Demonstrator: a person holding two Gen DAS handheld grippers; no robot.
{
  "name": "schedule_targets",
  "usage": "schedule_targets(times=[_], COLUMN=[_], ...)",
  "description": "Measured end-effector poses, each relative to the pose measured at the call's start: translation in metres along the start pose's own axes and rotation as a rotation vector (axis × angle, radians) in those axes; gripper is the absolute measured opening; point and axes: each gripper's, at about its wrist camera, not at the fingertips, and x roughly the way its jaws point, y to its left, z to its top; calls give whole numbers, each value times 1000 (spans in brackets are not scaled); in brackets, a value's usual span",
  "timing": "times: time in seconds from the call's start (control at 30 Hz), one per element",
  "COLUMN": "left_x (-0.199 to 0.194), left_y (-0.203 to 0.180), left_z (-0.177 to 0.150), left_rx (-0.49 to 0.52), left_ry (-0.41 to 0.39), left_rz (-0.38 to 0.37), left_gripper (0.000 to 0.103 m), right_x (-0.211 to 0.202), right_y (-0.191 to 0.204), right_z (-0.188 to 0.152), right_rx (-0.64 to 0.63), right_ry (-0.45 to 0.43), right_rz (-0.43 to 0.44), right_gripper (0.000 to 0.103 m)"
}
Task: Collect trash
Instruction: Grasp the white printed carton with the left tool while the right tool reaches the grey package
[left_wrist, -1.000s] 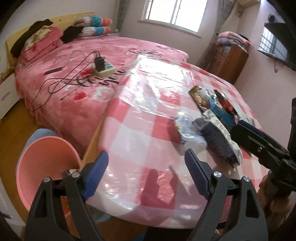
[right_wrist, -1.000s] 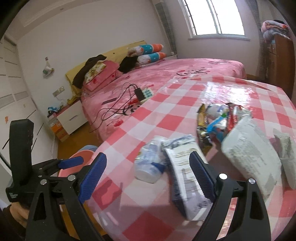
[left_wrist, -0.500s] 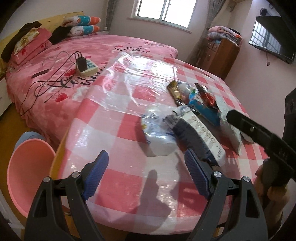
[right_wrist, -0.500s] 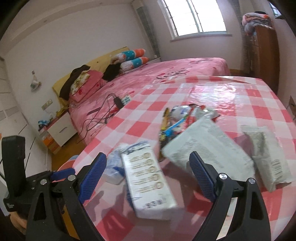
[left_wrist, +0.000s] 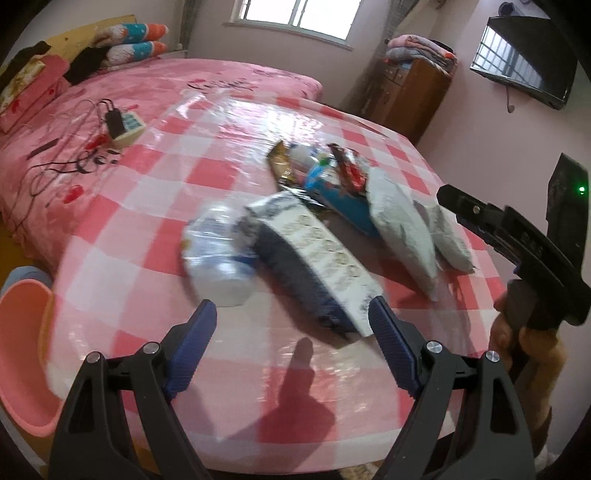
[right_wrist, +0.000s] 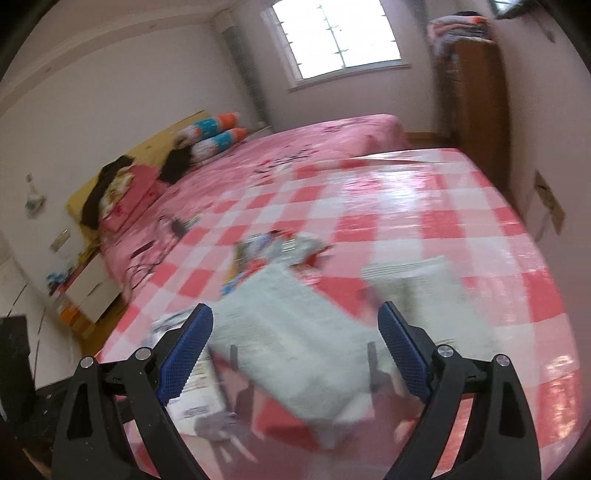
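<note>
left wrist view: the left claw (left_wrist: 291, 325) is spread wide and empty over the checked bench (left_wrist: 155, 229). trash lies at its twelve o'clock: a crumpled clear bottle (left_wrist: 218, 254) touching a dark-and-white packet (left_wrist: 314, 254), two grey pouches (left_wrist: 402, 225) at two o'clock. a pink bin (left_wrist: 22, 354) sits at nine o'clock.

right wrist view, blurred: the right claw (right_wrist: 295, 347) is spread, holding nothing, above a grey pouch (right_wrist: 295, 336); more wrappers (right_wrist: 273, 251) at twelve o'clock.
</note>
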Motion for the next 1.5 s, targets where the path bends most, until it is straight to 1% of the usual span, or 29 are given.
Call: schedule_targets(times=[0.1,0.2,0.27,0.33,0.4,0.57,0.7,0.8,0.97,1.13,1.23,1.37,1.43,1.5], left_x=[8,18,24,31,38,50,58,64,75,80,81,81,80,79], left_y=[-8,-16,-20,-24,-28,-33,-35,-37,-37,-35,-32,-30,-29,-28], left_z=[3,6,9,12,16,23,27,29,31,34,36,37,38,38], left_rx=[-7,-22,-30,-29,-34,-24,-33,-26,-22,-26,-41,-50,-49,-42], left_ry=[21,47,62,76,84,85,99,105,118,117,117,110,106,105], left_rz=[-15,-15,-7,26,57,147,168,188,221,250,257,266,288,287], left_gripper=[85,85,85,85,85,85,85,85,85,85,82,74,64,64], right_x=[-4,-6,-4,-1,2,13,21,23,29,33,34,35,37,37], right_y=[-29,-59,-70,-81,-89,-85,-81,-80,-75,-79,-80,-80,-79,-78], right_z=[5,8,8,7,5,1,-2,-2,-4,-5,-5,-6,-5,-6], right_rx=[58,116,129,137,150,106,78,68,33,39,33,22,18,15], right_ry=[-6,12,29,51,73,120,145,150,157,169,170,171,173,174], right_rz=[-53,-106,-136,-161,-168,-171,-174,-158,-165,-172,-174,-173,-174,-173], right_gripper=[90,90,90,90,90,90,90,90,90,90,90,90,90,90])
